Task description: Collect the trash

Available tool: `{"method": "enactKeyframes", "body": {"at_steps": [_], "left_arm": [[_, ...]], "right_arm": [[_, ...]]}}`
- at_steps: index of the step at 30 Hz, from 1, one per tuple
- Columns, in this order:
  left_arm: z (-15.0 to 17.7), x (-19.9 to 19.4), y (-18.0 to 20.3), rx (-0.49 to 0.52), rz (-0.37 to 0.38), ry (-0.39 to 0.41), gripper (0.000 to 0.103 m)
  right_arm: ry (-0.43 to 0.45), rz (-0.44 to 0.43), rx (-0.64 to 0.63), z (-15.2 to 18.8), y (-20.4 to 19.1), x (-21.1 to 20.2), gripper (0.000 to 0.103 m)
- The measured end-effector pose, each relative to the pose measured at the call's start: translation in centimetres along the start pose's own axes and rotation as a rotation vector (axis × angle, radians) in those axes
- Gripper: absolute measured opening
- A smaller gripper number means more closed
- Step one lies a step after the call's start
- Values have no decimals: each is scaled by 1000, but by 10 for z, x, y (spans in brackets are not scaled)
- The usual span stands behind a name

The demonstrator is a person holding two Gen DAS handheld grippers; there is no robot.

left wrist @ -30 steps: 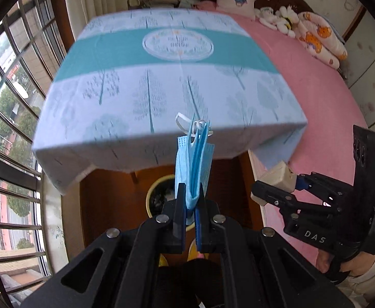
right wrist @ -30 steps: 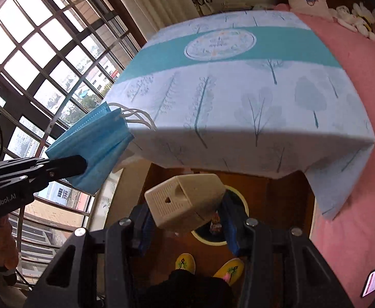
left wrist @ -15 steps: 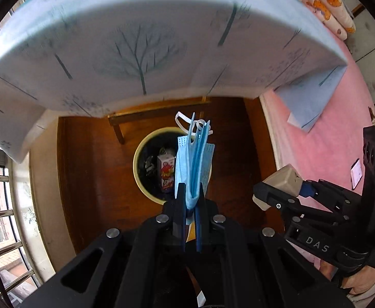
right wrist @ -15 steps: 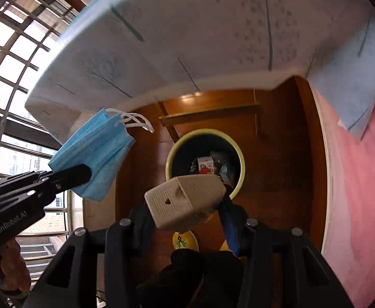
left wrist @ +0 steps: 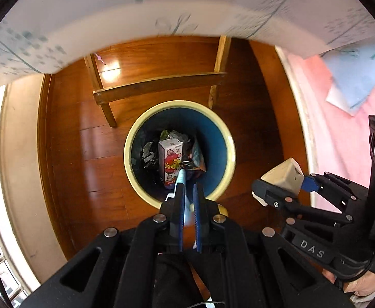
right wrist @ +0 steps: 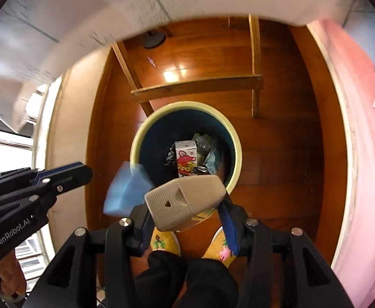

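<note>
Wooden floorboards (left wrist: 66, 138), glossy and reddish-brown, fill most of both views, with a pale tablecloth (left wrist: 141, 15) hanging blurred over the top and a pink bedspread (right wrist: 362, 154) running down the right side. Light wooden table legs and a crossbar (left wrist: 159, 86) stand on the floor just behind the trash bin (left wrist: 229, 138), a round bin with a cream rim and a dark blue inside. It holds a white drink carton (left wrist: 170, 159) with a red cartoon print, standing among dark crumpled wrappers (right wrist: 204, 146).

Above the bin's near rim, the left gripper (left wrist: 188, 191) has its jaws slightly parted, and the blue face mask (left wrist: 181, 179) hangs loose between and just past the blue pads; in the right wrist view the mask (right wrist: 125, 192) shows as a blurred blue patch apart from that gripper's fingers, so it appears let go. The right gripper (right wrist: 187, 205) is clamped on a beige plastic plug adapter (right wrist: 184, 201), held near the bin's rim, to the right of the left gripper. Yellow patterned slippers (right wrist: 164, 241) show below it.
</note>
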State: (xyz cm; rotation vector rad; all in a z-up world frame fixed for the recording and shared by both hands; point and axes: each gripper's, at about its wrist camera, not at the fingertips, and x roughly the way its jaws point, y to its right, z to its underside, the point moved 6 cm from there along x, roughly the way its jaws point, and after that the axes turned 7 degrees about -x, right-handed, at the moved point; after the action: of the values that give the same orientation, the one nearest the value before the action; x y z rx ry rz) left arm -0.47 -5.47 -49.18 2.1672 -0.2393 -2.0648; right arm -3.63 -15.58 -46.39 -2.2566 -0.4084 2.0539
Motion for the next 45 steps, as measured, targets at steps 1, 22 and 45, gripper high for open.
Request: {"method": "enactKeyframes", "body": {"at_steps": [1, 22, 45], "left_arm": [[-1, 8, -2, 0, -2, 0, 4], [-25, 44, -52, -65, -24, 45, 79], [-39, -73, -50, -79, -56, 161, 101]], "right_arm": [[-6, 4, -4, -1, 1, 8, 46], [-50, 47, 1, -31, -5, 71, 75], [58, 87, 71, -46, -15, -30, 76]]}}
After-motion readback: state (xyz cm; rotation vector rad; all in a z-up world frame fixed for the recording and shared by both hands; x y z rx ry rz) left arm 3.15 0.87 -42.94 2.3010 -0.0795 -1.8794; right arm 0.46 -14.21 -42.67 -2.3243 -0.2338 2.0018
